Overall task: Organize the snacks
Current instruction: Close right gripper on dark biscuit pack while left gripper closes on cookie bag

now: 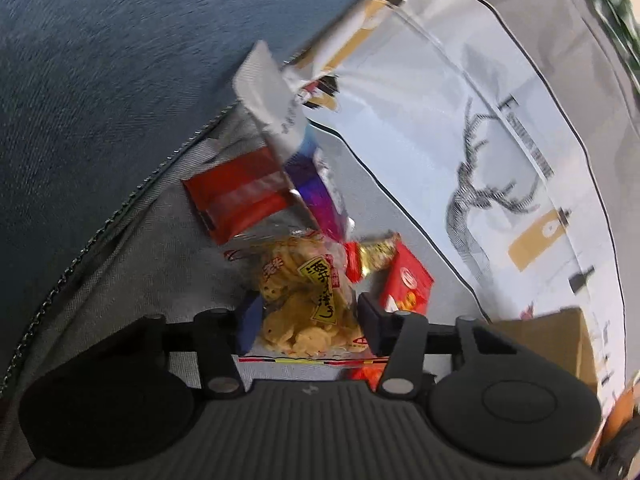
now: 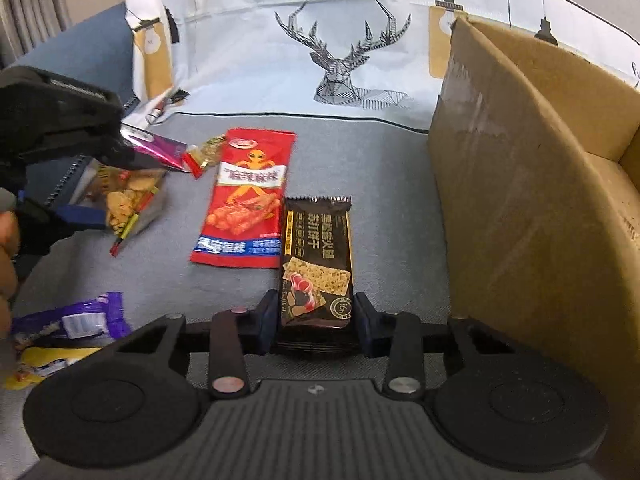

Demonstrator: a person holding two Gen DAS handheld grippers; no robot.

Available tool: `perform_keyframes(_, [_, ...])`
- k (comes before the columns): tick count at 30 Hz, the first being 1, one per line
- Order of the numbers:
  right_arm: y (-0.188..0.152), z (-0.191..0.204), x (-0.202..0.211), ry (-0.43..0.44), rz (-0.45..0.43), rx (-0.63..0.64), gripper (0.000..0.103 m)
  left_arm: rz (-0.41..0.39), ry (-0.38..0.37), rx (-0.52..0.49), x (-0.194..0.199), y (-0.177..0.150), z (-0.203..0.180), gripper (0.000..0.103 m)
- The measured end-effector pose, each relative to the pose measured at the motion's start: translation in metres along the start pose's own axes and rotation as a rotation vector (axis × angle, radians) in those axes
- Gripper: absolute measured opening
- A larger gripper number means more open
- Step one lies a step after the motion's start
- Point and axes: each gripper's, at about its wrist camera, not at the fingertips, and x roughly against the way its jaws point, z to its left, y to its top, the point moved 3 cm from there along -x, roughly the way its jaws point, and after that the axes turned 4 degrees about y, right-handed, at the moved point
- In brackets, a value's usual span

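Note:
My left gripper [image 1: 308,320] is shut on a clear bag of yellow crackers [image 1: 304,300] and holds it just above the grey cloth; it also shows in the right wrist view [image 2: 124,204]. My right gripper [image 2: 316,320] is closed around the near end of a dark brown biscuit packet [image 2: 316,256] lying on the cloth. A red snack packet [image 2: 248,200] lies beside the brown one. A purple wrapper [image 1: 320,196], a red pack [image 1: 236,196] and a small red box [image 1: 408,280] lie beyond the crackers.
An open cardboard box [image 2: 520,184] stands at the right. A white deer-print cushion [image 2: 344,52] backs the surface. A purple and yellow packet [image 2: 68,324] lies at the near left. Blue fabric [image 1: 100,80] borders the cloth on the left.

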Motion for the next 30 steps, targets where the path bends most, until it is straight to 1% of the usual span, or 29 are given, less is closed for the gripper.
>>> perform_keyframes(2, [-0.001,0.001,0.008,0.017,0.000,0.003,0.041,0.014,-0.015,-0.037,0.007,-0.003,-0.004,0.056])
perform_keyframes(4, [-0.003,0.002,0.015,0.023,-0.001,0.013,0.041,0.027,-0.035,-0.095,0.018,-0.009,-0.012,0.056])
perform_keyframes(6, [-0.007,0.001,0.020,0.028,0.006,0.020,0.041,0.053,-0.084,-0.169,0.029,-0.020,-0.019,0.056])
perform_keyframes(8, [-0.012,0.000,0.024,0.030,0.023,0.018,0.041,0.104,-0.104,-0.262,0.033,-0.034,-0.025,0.056])
perform_keyframes(10, [-0.018,0.001,0.027,0.032,0.038,0.024,0.041,0.163,-0.095,-0.337,0.027,-0.046,-0.027,0.057])
perform_keyframes(12, [-0.023,0.001,0.026,0.032,0.061,0.031,0.041,0.223,-0.064,-0.392,0.015,-0.054,-0.028,0.057])
perform_keyframes(13, [-0.025,0.001,0.024,0.038,0.077,0.027,0.042,0.236,-0.042,-0.407,0.010,-0.055,-0.029,0.061])
perform_keyframes(14, [-0.027,0.000,0.023,0.045,0.089,0.021,0.045,0.238,-0.030,-0.410,0.007,-0.055,-0.029,0.067])
perform_keyframes(16, [-0.027,-0.002,0.019,0.050,0.103,0.010,0.049,0.229,-0.013,-0.402,0.005,-0.054,-0.030,0.071])
perform_keyframes(17, [-0.026,-0.002,0.018,0.052,0.105,0.002,0.049,0.225,-0.004,-0.392,0.004,-0.054,-0.029,0.072])
perform_keyframes(23, [-0.023,-0.006,0.011,0.059,0.106,0.003,0.049,0.237,0.015,-0.348,-0.004,-0.052,-0.029,0.074])
perform_keyframes(26, [-0.022,-0.005,0.009,0.054,0.098,0.023,0.049,0.229,0.027,-0.369,-0.006,-0.054,-0.033,0.075])
perform_keyframes(30, [-0.022,-0.005,0.009,0.045,0.090,0.042,0.049,0.225,0.024,-0.373,-0.007,-0.055,-0.033,0.075])
